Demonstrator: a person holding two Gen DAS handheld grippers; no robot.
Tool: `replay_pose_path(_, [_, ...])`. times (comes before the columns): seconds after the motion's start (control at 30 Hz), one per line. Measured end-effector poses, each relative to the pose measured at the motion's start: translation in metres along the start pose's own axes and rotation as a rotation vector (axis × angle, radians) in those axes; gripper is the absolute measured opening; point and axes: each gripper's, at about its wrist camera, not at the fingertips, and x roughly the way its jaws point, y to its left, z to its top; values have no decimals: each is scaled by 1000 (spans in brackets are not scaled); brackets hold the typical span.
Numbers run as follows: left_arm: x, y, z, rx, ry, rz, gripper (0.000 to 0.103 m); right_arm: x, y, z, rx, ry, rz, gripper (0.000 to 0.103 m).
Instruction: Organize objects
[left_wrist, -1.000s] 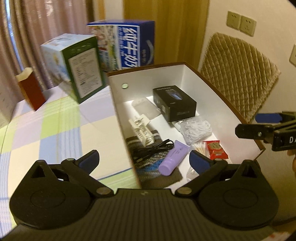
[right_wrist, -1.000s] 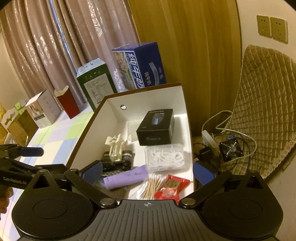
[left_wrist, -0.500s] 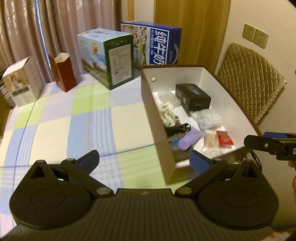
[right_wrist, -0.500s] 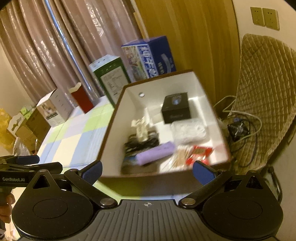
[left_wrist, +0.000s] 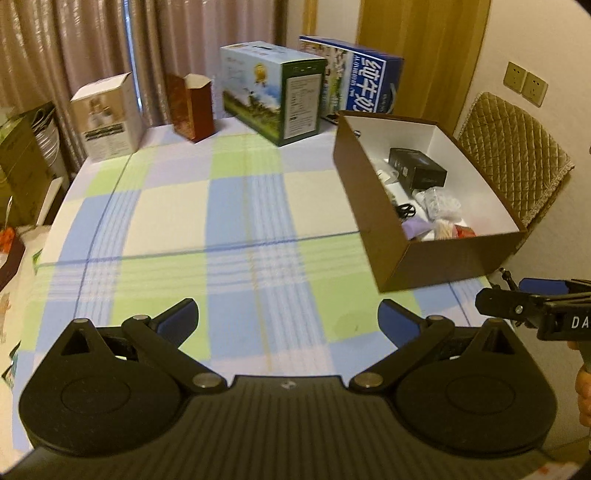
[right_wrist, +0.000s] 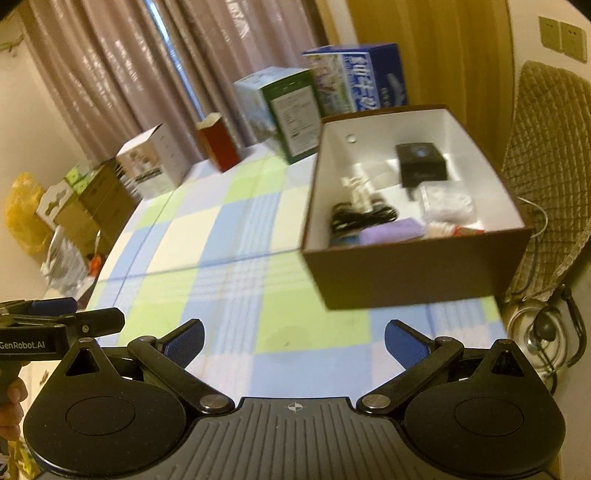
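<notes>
Both hand-held grippers hang over the tabletop's (left_wrist: 177, 206) near edge, empty: the left hand-held gripper (left_wrist: 287, 322) spread wide, the right hand-held gripper (right_wrist: 294, 340) likewise. The brown box (left_wrist: 436, 258) sits at the tabletop's right edge, holding a black case (left_wrist: 417, 170), a purple tube (right_wrist: 391, 230) and black cables (right_wrist: 364, 216).
</notes>
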Motion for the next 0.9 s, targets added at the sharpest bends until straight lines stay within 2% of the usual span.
replay_pose_path(0.43, [-47,41,-58,-34,13,9,102,-15,48,-45,-41,13,-9,101])
replay_pose_path(0.9, [-68,55,-80,-41,-2,6,102,-23,66,-61,-82,14,-40,101])
